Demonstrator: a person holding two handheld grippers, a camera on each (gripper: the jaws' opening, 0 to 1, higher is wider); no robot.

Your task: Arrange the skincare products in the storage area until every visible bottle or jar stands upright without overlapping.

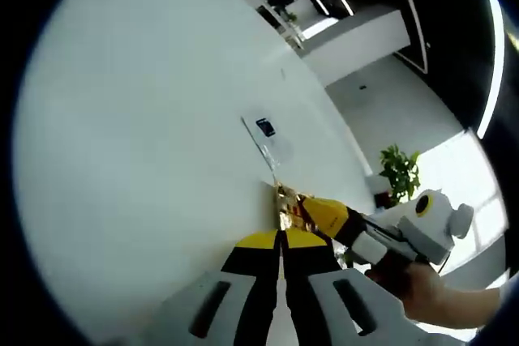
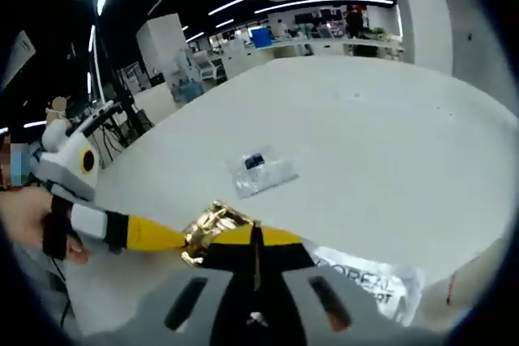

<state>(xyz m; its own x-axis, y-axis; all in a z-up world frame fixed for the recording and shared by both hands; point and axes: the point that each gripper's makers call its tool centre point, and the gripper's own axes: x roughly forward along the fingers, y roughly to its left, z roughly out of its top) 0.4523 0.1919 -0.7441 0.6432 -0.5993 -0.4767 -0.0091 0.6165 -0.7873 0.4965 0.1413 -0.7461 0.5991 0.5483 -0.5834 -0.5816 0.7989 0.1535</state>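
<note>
A crumpled gold foil sachet [image 1: 285,202] [image 2: 211,230] hangs just above the white table [image 1: 146,135] [image 2: 373,127], held between both grippers. My left gripper [image 1: 280,235] [image 2: 172,240] is shut, its yellow tips pinching one end of the sachet. My right gripper [image 2: 255,235] [image 1: 312,210] is shut on the other end, reaching in from the right in the left gripper view. A clear sachet with a dark label [image 1: 267,134] [image 2: 260,169] lies flat on the table beyond them. A silver printed sachet [image 2: 366,283] lies flat beside my right jaws.
The table edge [image 1: 340,131] runs close on the right of the left gripper view, with floor and a potted plant [image 1: 399,169] beyond. A person's hand [image 1: 430,297] [image 2: 32,224] holds each gripper. Benches and equipment [image 2: 174,66] stand past the far table edge.
</note>
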